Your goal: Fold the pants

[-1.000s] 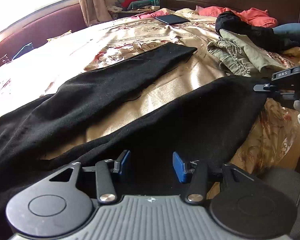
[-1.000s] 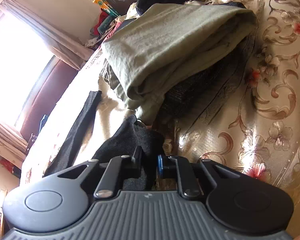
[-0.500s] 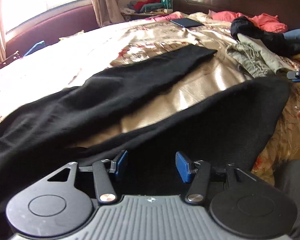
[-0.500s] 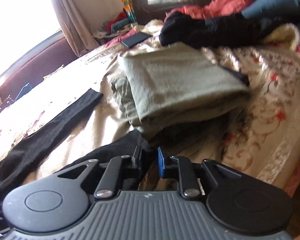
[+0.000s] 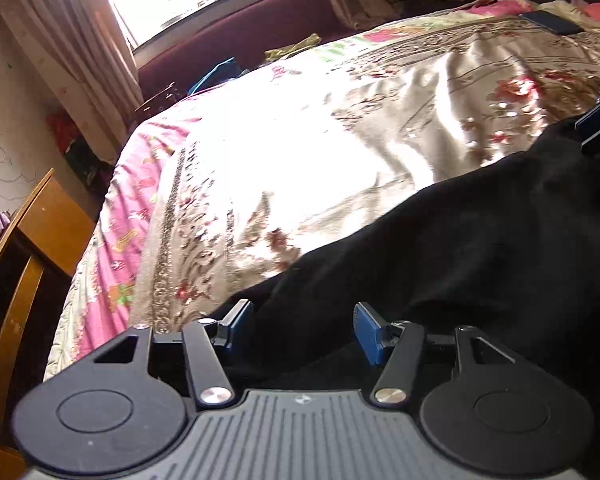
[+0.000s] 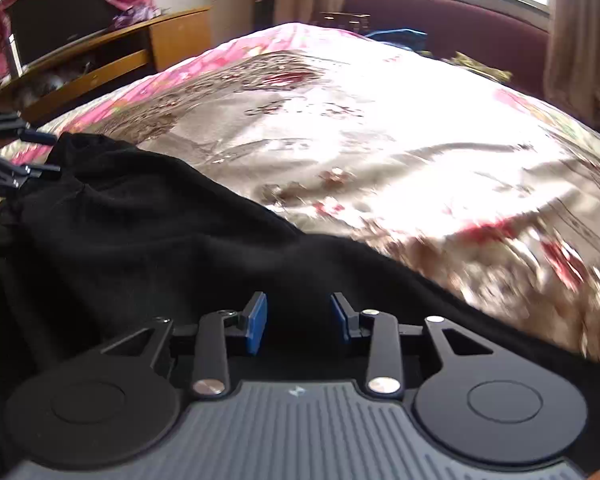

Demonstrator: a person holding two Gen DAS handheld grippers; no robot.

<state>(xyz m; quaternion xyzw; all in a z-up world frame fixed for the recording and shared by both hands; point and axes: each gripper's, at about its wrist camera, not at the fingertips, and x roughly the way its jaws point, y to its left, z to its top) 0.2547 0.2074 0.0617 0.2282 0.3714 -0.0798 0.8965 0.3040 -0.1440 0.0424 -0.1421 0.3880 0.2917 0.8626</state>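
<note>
Black pants (image 5: 480, 248) lie along the near edge of the bed (image 5: 300, 152), bunched w/ ridges, not flat; far side of the bedspread is bare & glaring in window light. Left gripper (image 5: 303, 330) hangs over the cloth nr the bed's foot-end corner by the wooden chair (image 5: 32, 240), jaws apart & opening, blue pads (image 5: 367, 334) clear of fabric, nothing pinched betw. them. Right gripper (image 6: 299, 320) sits over the pants further along the same edge, jaws also apart & opening, pads clear of the cloth beneath, nothing clamped. In the right view the left tool's tips show at the frame's left, just beside the raised hump of cloth. Step in hand looks like re-gripping for the next fold, prob. lengthwise. To do it well: pick one layer stack, not a loose wrinkle; both grippers shld take the same edge, well apart, so the cloth lifts taut & even. Come down w/ pads straddling the edge, close fully before lifting. Smooth the hump first or the fold traps it. Satin spread is likely slippery, so drag low & slow; risk is the pants sliding off the near edge.
</note>
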